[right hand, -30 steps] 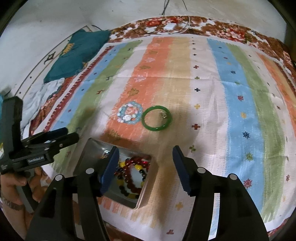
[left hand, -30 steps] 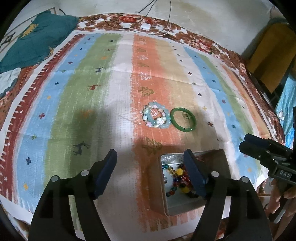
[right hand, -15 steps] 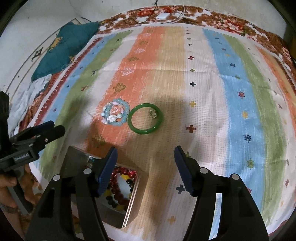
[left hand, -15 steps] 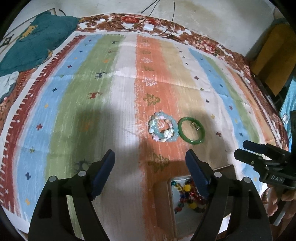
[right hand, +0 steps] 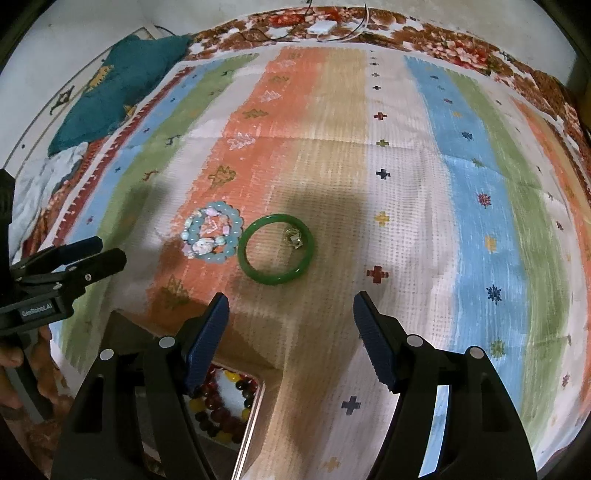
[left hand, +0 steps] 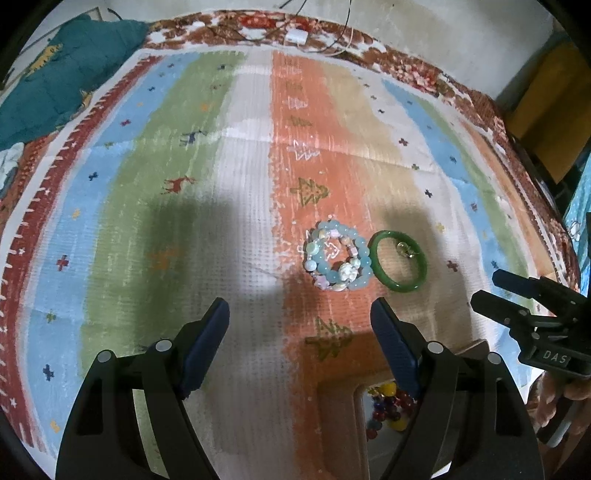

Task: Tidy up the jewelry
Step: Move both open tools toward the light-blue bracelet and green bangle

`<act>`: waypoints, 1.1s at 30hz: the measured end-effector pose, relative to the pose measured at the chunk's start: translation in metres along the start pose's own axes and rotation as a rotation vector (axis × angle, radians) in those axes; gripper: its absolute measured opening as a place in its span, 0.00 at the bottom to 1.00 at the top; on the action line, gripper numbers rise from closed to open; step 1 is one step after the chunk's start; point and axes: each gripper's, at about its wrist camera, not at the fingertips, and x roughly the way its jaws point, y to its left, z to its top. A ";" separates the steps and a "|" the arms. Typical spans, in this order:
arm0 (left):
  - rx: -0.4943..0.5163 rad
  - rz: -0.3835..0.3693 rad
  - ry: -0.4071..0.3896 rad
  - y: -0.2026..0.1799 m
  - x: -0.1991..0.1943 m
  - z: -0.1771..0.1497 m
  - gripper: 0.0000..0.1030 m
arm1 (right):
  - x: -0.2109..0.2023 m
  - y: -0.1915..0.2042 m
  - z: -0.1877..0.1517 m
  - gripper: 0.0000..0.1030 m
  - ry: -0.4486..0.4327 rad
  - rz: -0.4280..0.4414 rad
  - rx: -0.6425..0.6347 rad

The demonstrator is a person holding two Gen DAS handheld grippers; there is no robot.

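A pale blue beaded bracelet (left hand: 338,258) (right hand: 213,236) and a green jade bangle (left hand: 399,261) (right hand: 276,249) lie side by side on the striped cloth; a small metal ring (right hand: 293,236) sits inside the bangle. A metal box (right hand: 221,400) (left hand: 384,410) at the near edge holds a dark red and yellow bead bracelet. My left gripper (left hand: 300,341) is open and empty, just short of the beaded bracelet. My right gripper (right hand: 291,332) is open and empty, just short of the bangle.
The striped cloth (right hand: 461,184) covers a bed. A teal blanket (left hand: 62,85) lies at the far left. A white charger with cables (left hand: 297,36) rests at the far edge. A yellow-brown cabinet (left hand: 546,110) stands at the right.
Both grippers have moved forward over the cloth toward the bracelet and the bangle. The metal box has slid down to the bottom of both views. Both stay open.
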 end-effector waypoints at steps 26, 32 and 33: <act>-0.001 0.054 0.060 0.009 0.039 0.020 0.76 | 0.033 -0.007 0.021 0.73 0.037 0.003 0.031; 0.009 0.082 0.076 0.012 0.047 0.022 0.76 | 0.044 -0.011 0.023 0.73 0.054 -0.006 0.044; 0.011 0.083 0.077 0.013 0.048 0.023 0.76 | 0.045 -0.012 0.023 0.73 0.056 -0.007 0.043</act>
